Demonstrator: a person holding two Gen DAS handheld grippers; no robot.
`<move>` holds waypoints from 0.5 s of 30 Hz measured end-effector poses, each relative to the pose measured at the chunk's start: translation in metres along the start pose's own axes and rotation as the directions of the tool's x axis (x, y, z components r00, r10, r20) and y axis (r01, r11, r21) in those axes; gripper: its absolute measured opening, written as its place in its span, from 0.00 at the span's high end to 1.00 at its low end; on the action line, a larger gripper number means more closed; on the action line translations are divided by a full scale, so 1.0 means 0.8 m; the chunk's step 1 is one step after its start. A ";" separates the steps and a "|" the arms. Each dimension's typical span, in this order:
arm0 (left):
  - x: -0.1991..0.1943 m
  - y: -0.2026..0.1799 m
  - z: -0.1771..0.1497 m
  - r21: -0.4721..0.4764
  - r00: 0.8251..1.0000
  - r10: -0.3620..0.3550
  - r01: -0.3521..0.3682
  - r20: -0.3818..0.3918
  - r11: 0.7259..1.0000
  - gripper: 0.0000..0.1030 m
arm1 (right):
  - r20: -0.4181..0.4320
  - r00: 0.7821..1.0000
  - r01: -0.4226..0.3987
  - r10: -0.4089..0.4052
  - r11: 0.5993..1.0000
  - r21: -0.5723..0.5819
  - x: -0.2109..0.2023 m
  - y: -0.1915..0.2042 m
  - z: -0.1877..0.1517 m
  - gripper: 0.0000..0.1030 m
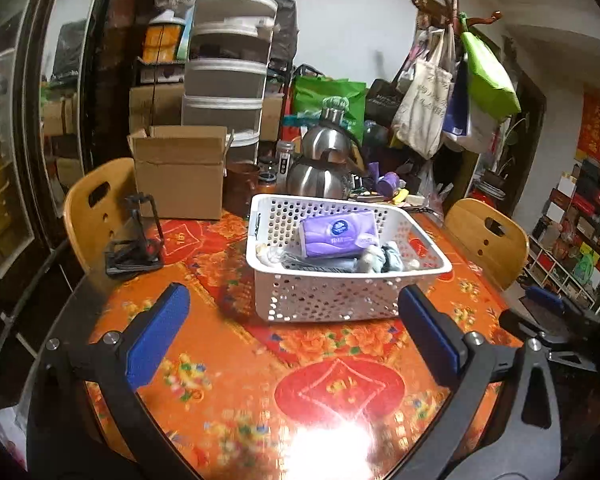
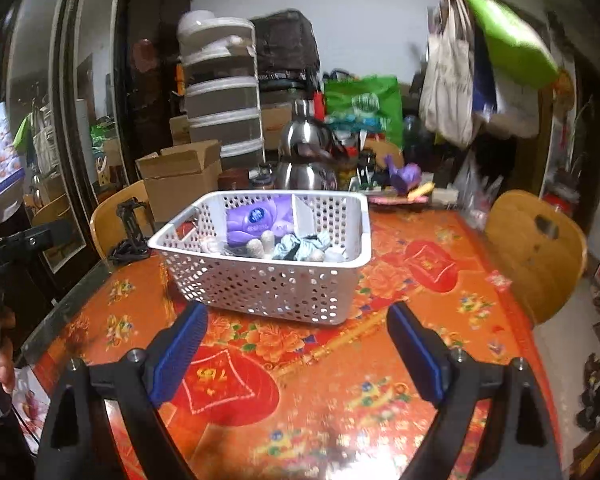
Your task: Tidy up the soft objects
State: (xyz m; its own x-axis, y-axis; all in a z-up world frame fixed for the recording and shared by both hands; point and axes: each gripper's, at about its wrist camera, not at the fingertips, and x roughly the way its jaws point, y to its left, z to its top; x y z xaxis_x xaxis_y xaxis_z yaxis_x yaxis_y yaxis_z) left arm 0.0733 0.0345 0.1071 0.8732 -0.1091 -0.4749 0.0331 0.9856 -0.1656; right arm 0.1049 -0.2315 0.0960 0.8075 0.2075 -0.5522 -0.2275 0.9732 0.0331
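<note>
A white perforated basket (image 1: pixel 332 300) stands on the orange flowered table. It holds a purple tissue pack (image 1: pixel 338 236), rolled grey-blue cloths (image 1: pixel 384 258) and other soft items. My left gripper (image 1: pixel 294 332) is open and empty, just in front of the basket. In the right wrist view the basket (image 2: pixel 268 288) shows a white divider; the tissue pack (image 2: pixel 254 220) is behind it and cloths (image 2: pixel 300 246) lie in front. My right gripper (image 2: pixel 296 344) is open and empty, in front of the basket.
A cardboard box (image 1: pixel 180 172), steel kettles (image 1: pixel 320 168) and clutter stand at the table's back. A black phone stand (image 1: pixel 136 236) is at the left. Wooden chairs (image 1: pixel 488 240) flank the table. The right gripper (image 1: pixel 548 316) shows at the right edge.
</note>
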 end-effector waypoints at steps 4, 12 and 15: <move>-0.033 -0.014 -0.017 0.042 1.000 -0.006 0.006 -0.018 0.999 0.00 | 0.052 0.999 0.015 -0.012 0.997 -0.073 -0.036 0.024 -0.009 0.04; -0.051 -0.036 -0.031 0.088 0.999 0.046 -0.045 -0.002 0.995 0.00 | 0.030 0.999 0.023 -0.021 0.997 -0.074 -0.052 0.052 -0.020 0.04; -0.049 -0.036 -0.031 0.093 0.999 0.041 -0.040 -0.005 0.995 0.00 | 0.039 0.999 0.021 -0.019 0.998 -0.055 -0.051 0.049 -0.019 0.04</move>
State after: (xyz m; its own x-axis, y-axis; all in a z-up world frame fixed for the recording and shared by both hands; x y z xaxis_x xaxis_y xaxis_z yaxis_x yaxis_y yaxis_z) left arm 0.0258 0.0069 0.1092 0.8715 -0.0692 -0.4854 0.0428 0.9970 -0.0652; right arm 0.0548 -0.2032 0.1071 0.8322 0.1931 -0.5197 -0.2402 0.9704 -0.0240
